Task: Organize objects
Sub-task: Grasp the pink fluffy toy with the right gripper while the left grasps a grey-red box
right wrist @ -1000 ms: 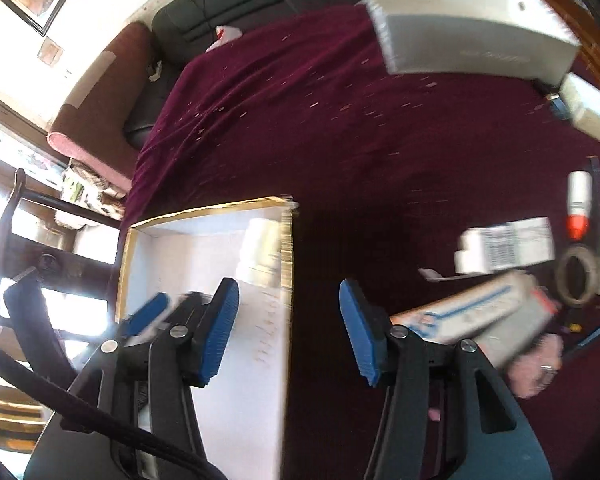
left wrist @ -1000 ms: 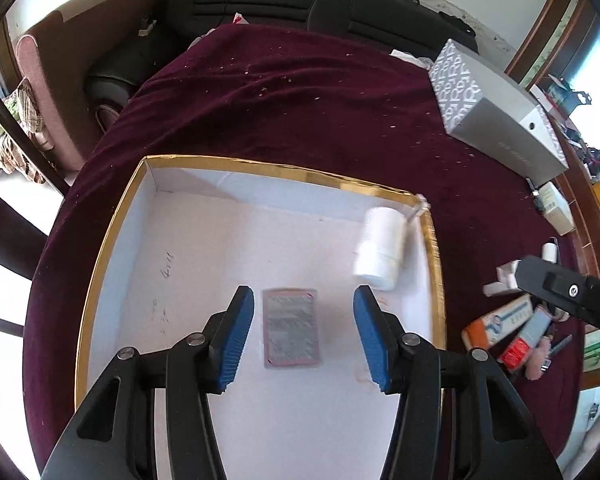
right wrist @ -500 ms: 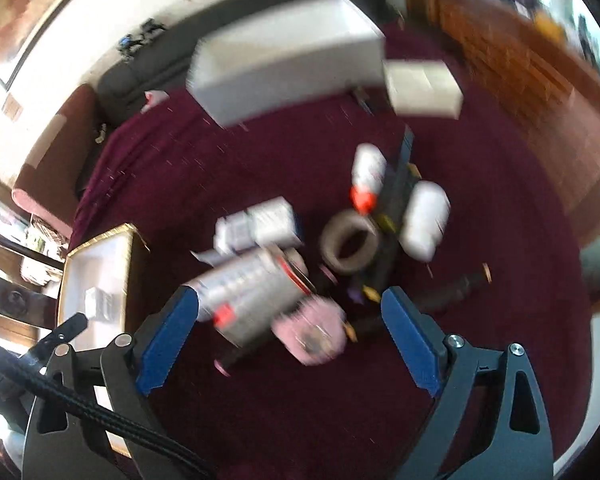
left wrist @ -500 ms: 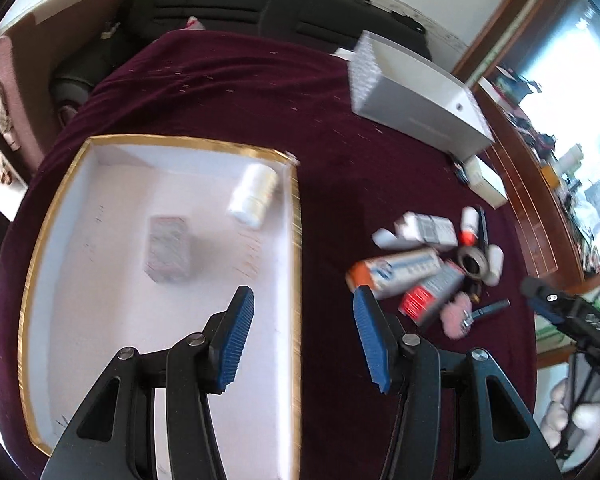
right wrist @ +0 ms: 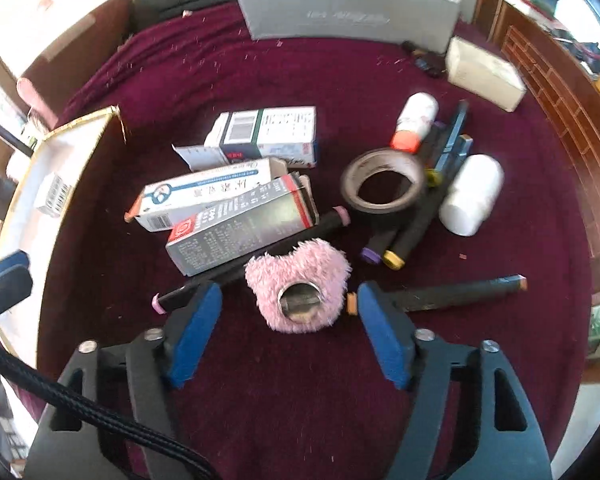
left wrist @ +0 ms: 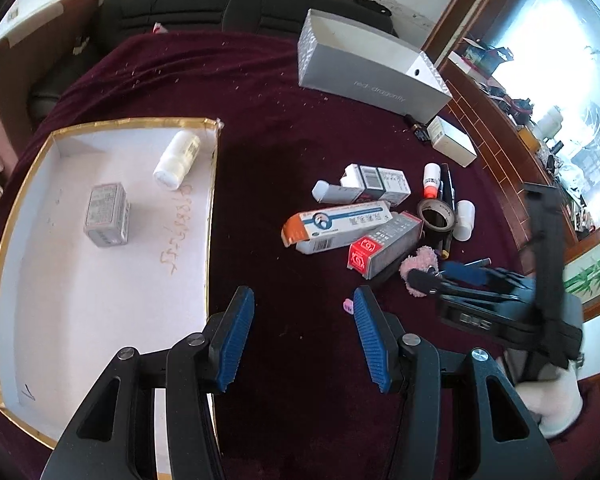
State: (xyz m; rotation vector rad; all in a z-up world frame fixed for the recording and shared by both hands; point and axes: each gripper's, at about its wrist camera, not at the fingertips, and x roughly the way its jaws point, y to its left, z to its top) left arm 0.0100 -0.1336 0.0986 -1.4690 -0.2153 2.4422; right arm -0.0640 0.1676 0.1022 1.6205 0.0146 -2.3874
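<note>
A gold-rimmed white tray (left wrist: 210, 208) on the maroon cloth holds a white bottle (left wrist: 178, 154) and a small grey box (left wrist: 106, 214). To its right lies a pile: an orange-and-blue carton (left wrist: 336, 226), a red-and-grey carton (right wrist: 236, 228), a tape roll (right wrist: 352, 188), a white bottle (right wrist: 472, 200) and dark markers (right wrist: 460, 292). My right gripper (right wrist: 290, 296) is low over a pink fluffy heart (right wrist: 300, 268). Its jaws are closing with the heart between them, and the pads stand clear of it. My left gripper (left wrist: 300, 332) is open over bare cloth beside the tray's right rim.
A long grey box (left wrist: 364, 76) stands at the back of the table, with a small white box (left wrist: 452, 142) near it. A black sofa (left wrist: 220, 4) lies behind. A wooden sill (left wrist: 496, 128) runs along the right side.
Both views have swung right, from the tray to the pile. My right gripper spread wide, then narrowed, and sank onto the pink heart. My left gripper left the tray, its jaws unchanged.
</note>
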